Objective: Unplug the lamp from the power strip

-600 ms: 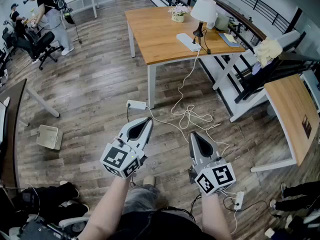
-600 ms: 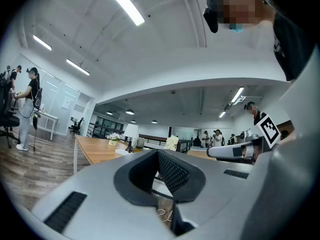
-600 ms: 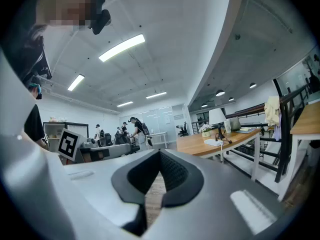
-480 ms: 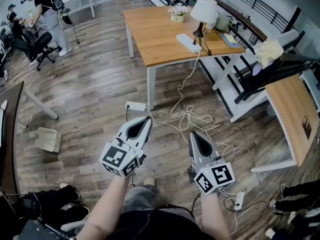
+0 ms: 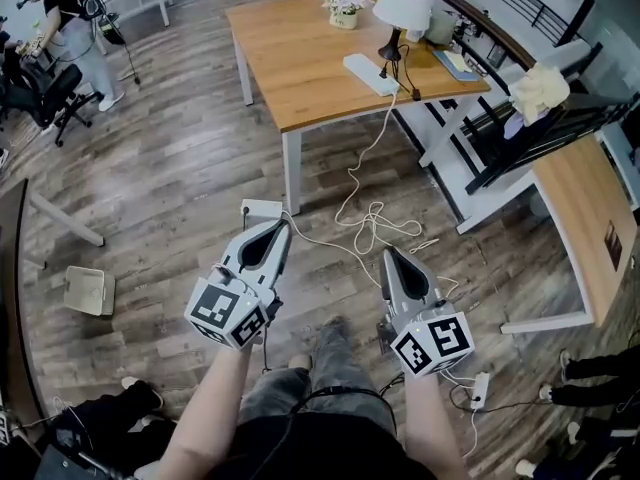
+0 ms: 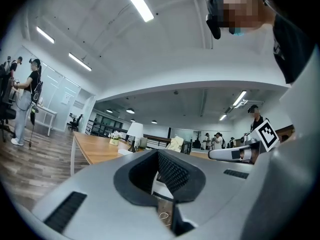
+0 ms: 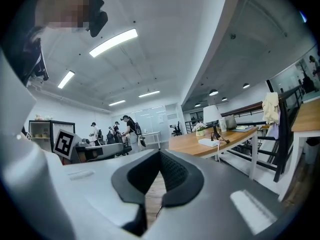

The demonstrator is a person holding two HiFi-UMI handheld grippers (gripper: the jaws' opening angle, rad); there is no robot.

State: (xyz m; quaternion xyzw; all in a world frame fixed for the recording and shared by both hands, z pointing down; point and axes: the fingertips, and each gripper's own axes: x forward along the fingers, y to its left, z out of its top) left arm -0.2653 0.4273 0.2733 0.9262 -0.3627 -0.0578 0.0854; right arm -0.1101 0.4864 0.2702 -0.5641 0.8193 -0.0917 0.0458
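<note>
My left tool [image 5: 277, 231] and right tool [image 5: 390, 256] hang closed and empty above the wooden floor [image 5: 170, 178], well apart from the table [image 5: 290, 68] I am facing. The lamp [image 5: 402, 1] stands on the table's far side, just beside the white power strip [image 5: 369, 73], whose cord [image 5: 368, 158] trails down to the floor. By my reading this is the approach step, with the lamp not yet unplugged. Next I must close in on the table, open one tool and find the lamp's plug, which is too small to pick out from here.
</note>
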